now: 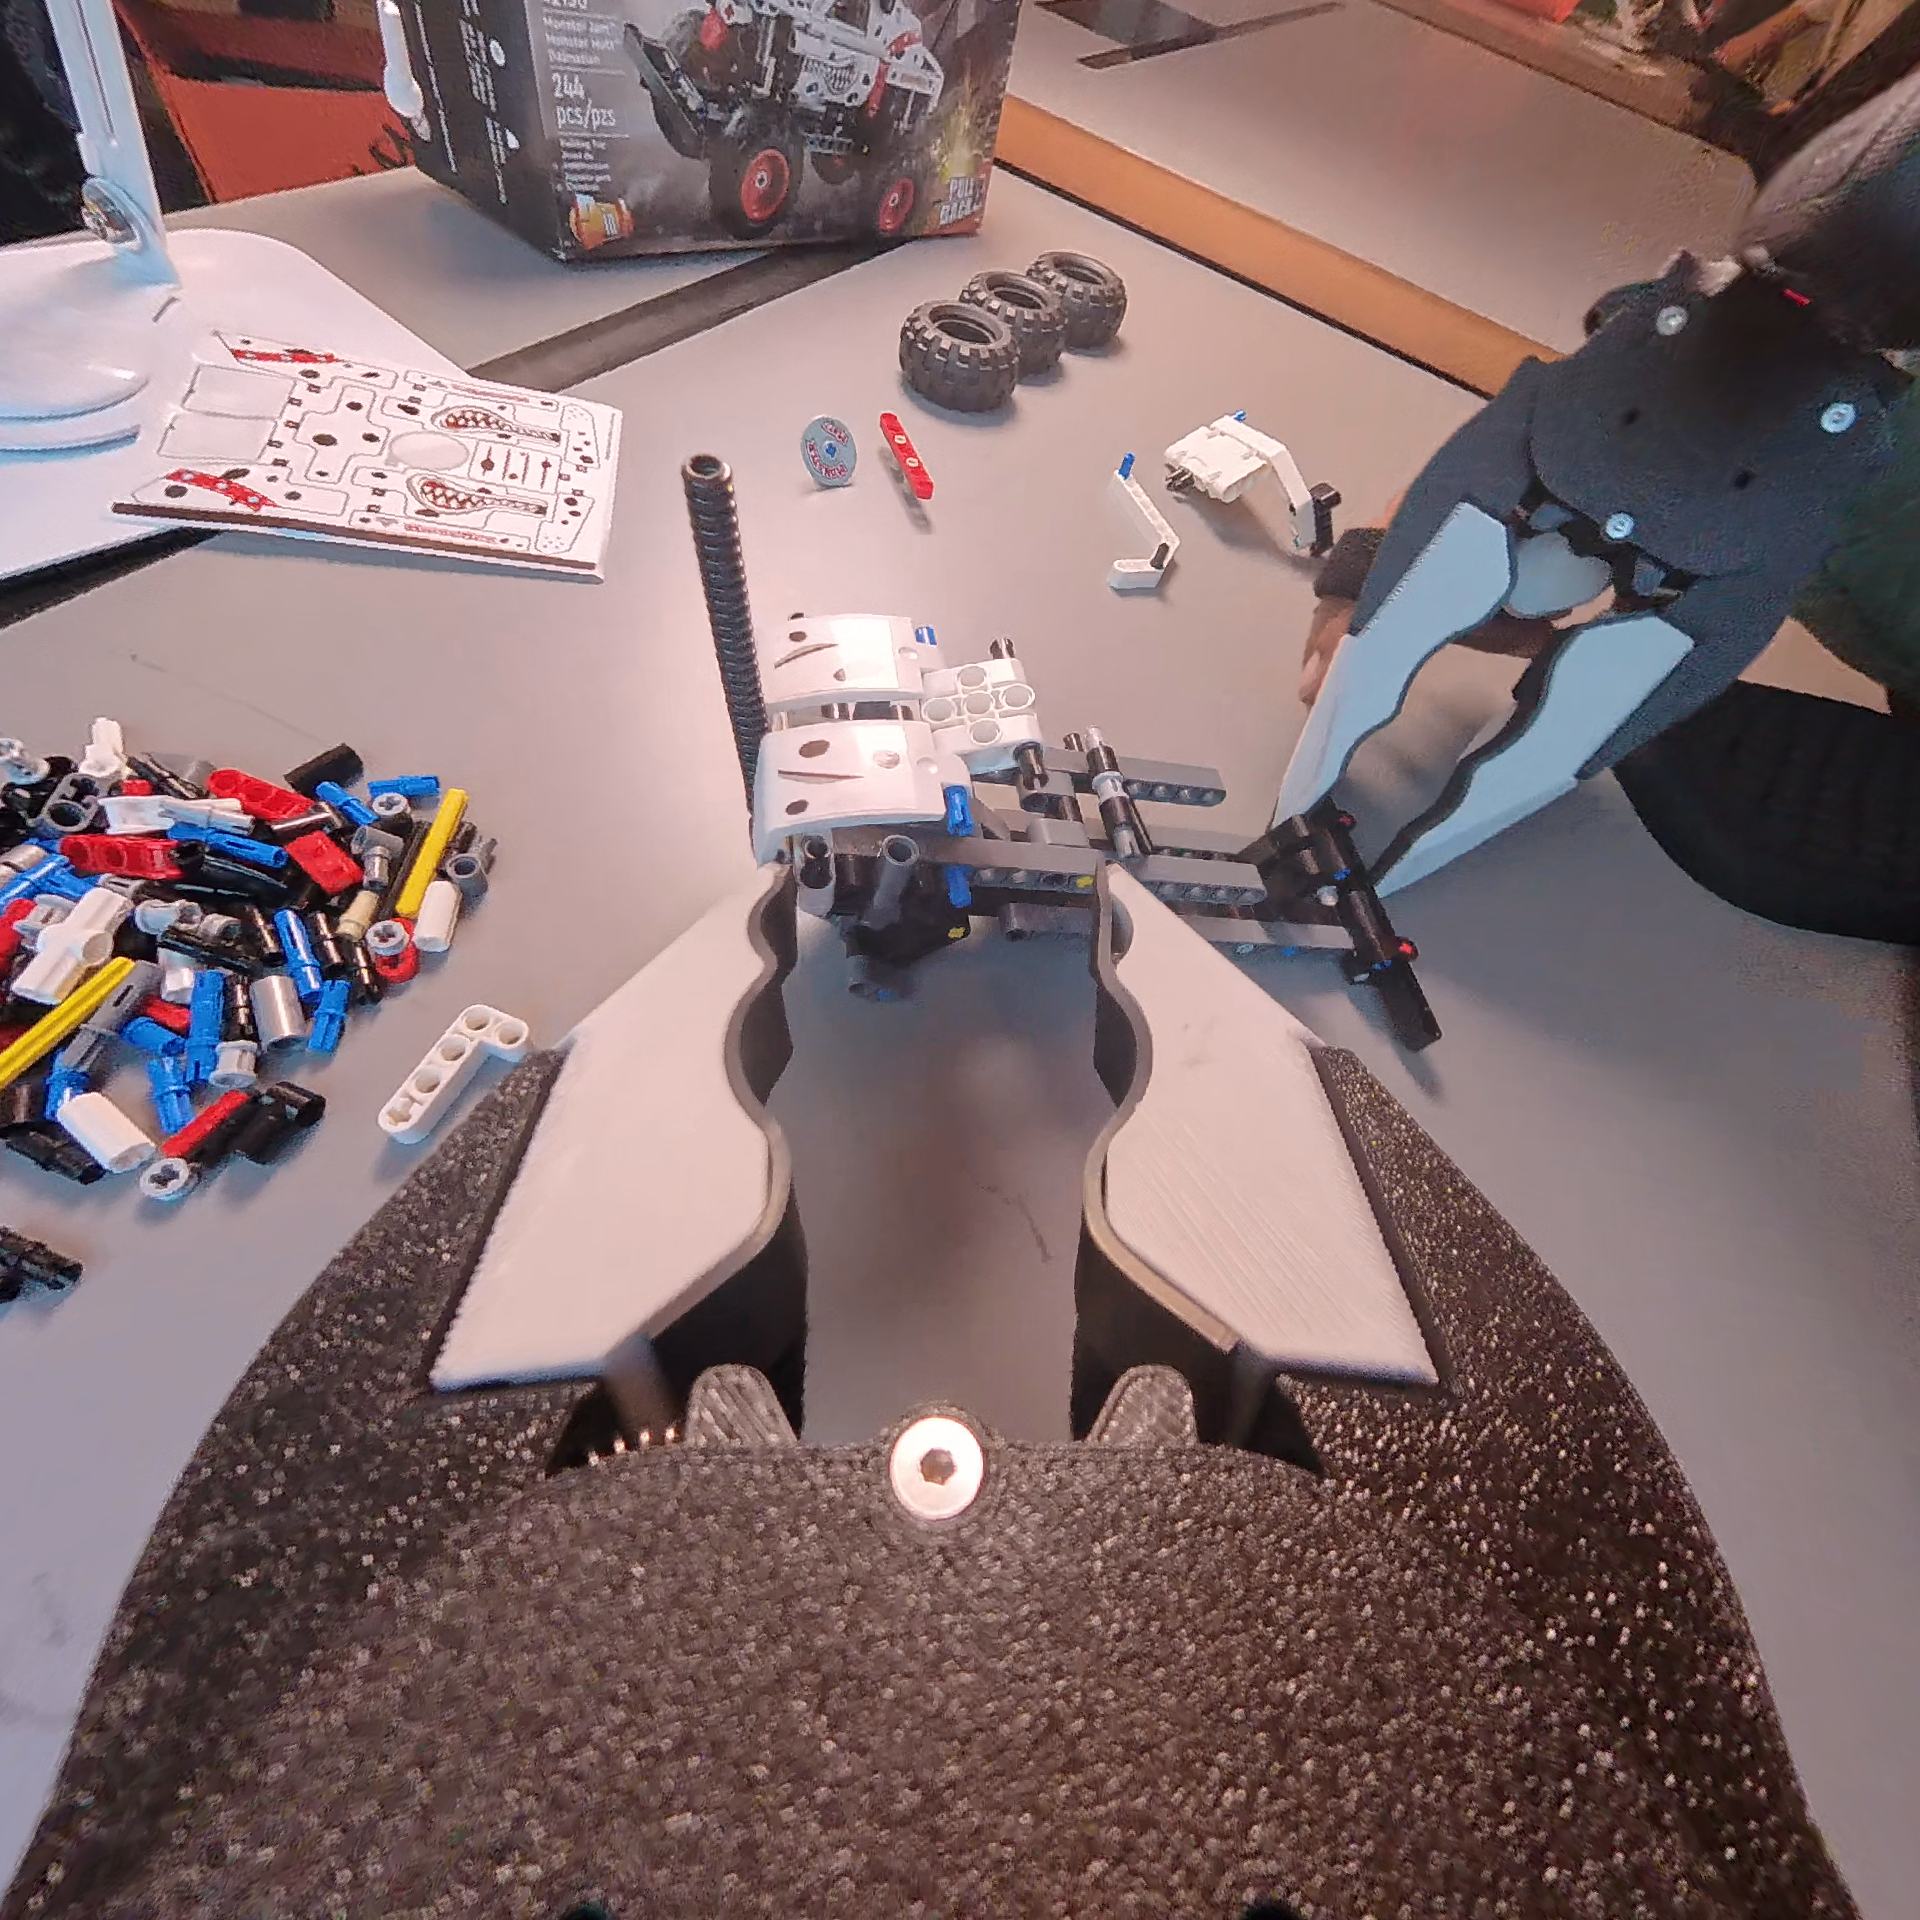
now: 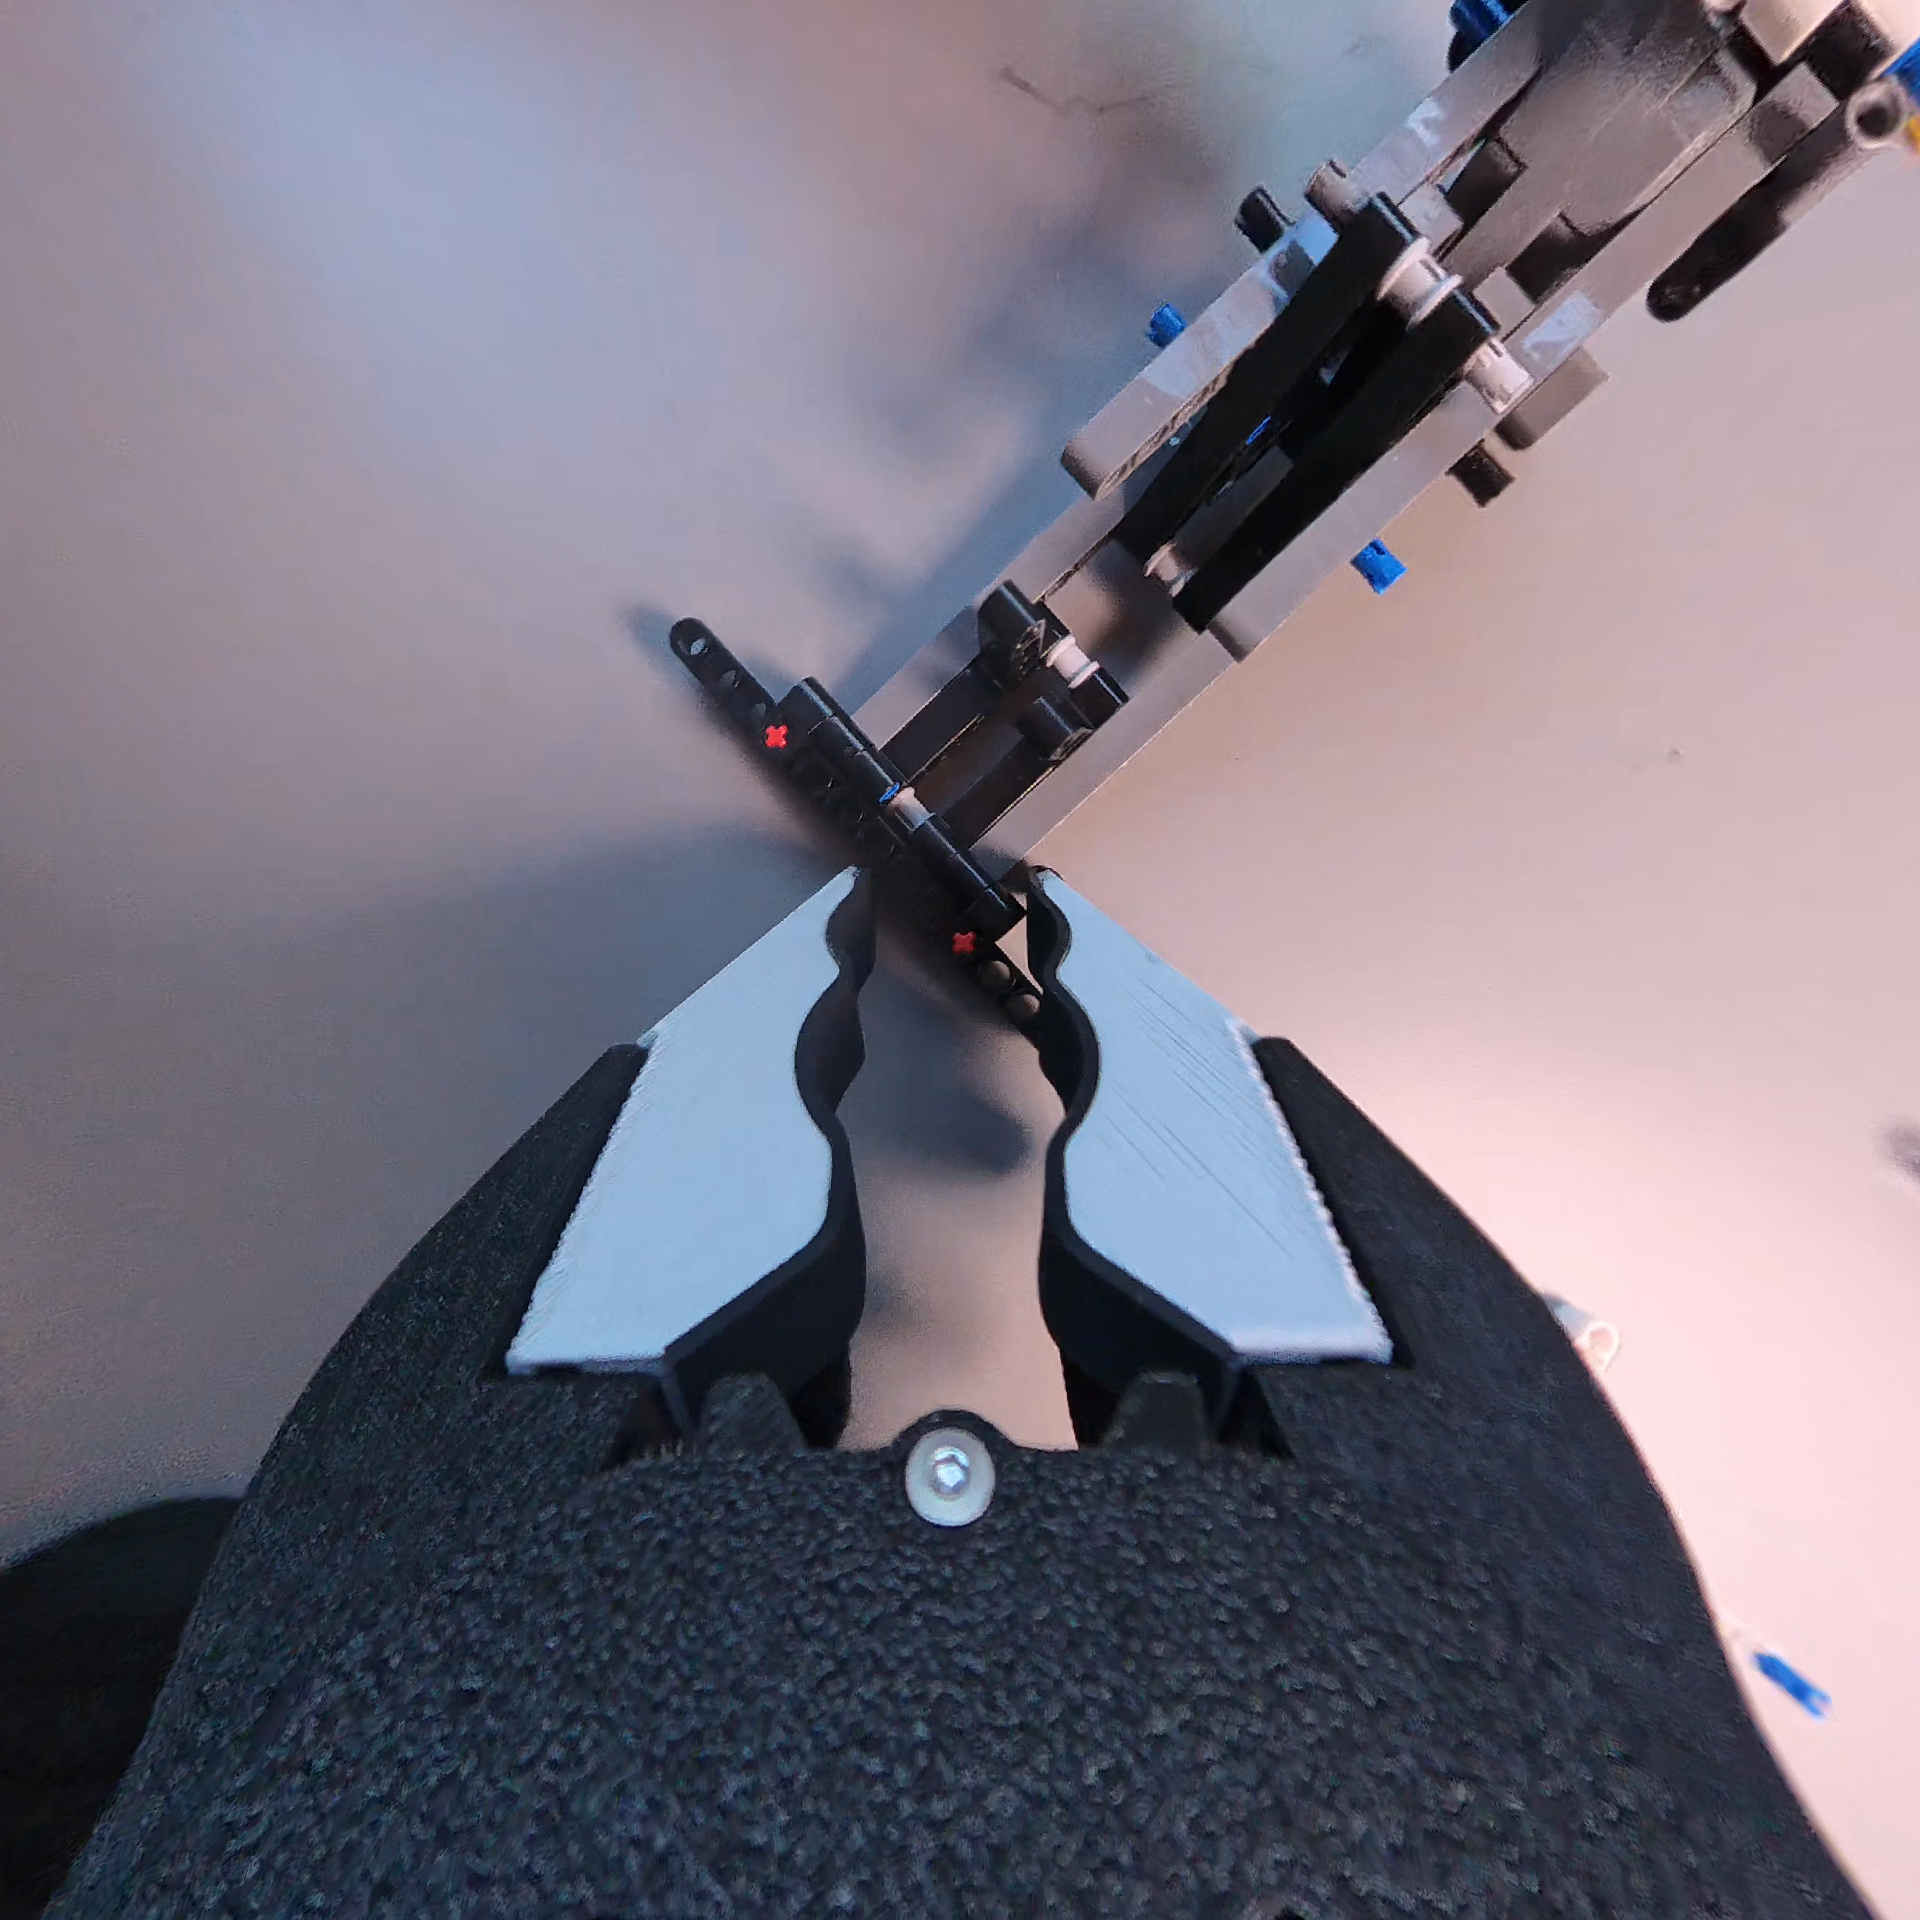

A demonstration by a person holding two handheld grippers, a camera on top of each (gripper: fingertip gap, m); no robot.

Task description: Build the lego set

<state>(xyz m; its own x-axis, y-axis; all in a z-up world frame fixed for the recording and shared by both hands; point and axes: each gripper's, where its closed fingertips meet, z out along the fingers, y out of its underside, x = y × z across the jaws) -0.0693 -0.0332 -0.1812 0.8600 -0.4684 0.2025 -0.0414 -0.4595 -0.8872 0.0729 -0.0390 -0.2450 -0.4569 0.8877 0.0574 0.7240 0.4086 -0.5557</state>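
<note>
2 tongs on the job. My left tongs are spread wide, their tips on either side of the near flank of the chassis below the white body panels; I can't tell whether they touch it. My right tongs are narrowed around the black cross beam at the tail end of the chassis. The tips look to be in contact with it, but I can't confirm a firm pinch.

The chassis sits on the grey counter, roughly centre. Done so far, as I read it: grey beam frame, black tail assembly, 2 white panels up front, and a black ribbed hose standing up off the far side.

Left to do, judging by what lies loose:
- 3 tyres visible in a row, unmounted, far side of the counter
- white sub-assembly and white angled piece, unattached
- red beam and grey round tile just beside it
- white L-beam near my left tongs
- big pile of loose pins and connectors to my left
- sticker sheet, only partly used

The box stands at the back. My call: midway at best, and no wheels on yet.
</note>
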